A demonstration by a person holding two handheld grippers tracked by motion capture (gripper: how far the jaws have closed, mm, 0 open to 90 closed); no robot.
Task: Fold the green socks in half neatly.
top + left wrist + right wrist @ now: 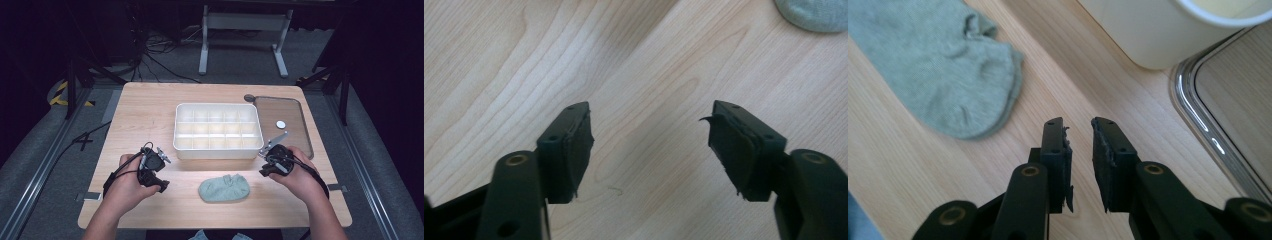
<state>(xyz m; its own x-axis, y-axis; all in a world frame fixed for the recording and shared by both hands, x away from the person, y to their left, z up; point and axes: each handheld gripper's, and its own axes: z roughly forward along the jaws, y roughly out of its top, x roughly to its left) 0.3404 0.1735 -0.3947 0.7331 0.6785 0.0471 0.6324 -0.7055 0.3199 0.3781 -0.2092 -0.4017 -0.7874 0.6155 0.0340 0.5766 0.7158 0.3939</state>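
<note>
The wooden table point(150, 110) carries a white compartmented organizer box point(218, 130) at its centre, with a clear flat lid point(287, 112) lying at the box's 3 o'clock. A small white disc point(281, 124) sits on that lid.

The work in hand concerns the pale green sock point(224, 188), which lies flat on the table at 6 o'clock from the box, between the two grippers and touching neither. It looks light, soft and limp, so it would likely sag and fold when lifted. A pinch at the cuff edge or through a bunched fold should hold it, since knit fabric is not slippery, though a shallow bite could slip off one layer. It seems in no way fragile.

The left gripper point(152, 166) hovers at the sock's 9 o'clock, its jaws spread wide over bare wood with nothing between them. The right gripper point(274, 159), at the sock's 2 o'clock, has its jaws drawn to a narrow gap, also empty.

No brand, label or writing can be read on anything.
</note>
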